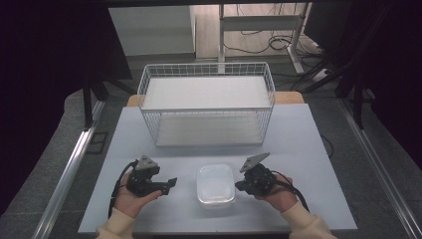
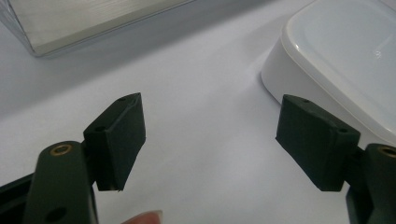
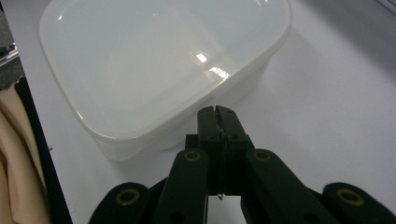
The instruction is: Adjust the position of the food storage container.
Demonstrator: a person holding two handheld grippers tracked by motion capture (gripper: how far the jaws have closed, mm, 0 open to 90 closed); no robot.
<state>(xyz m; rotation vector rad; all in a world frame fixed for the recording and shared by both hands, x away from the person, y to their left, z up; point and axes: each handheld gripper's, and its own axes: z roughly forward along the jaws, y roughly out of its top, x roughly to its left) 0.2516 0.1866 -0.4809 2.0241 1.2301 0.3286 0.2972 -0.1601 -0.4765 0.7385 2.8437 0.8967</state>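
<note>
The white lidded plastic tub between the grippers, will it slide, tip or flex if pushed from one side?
The white rounded plastic tub is low and wide, so tipping seems unlikely. Its glossy lid and the smooth pale table suggest it would slide easily. The thin translucent walls may flex slightly.

A white plastic container [image 1: 215, 185] sits flat and upright on the table, near its front edge and about midway across. It is a shallow box with rounded corners, a little longer than it is wide. A translucent, milky lid [image 3: 154, 60] closes it; the lid's raised rim runs all the way round and overhangs the walls slightly. The lid's smooth top catches small glints of light. Its white side wall [image 2: 289, 86] is plain. What is inside cannot be made out.
</note>
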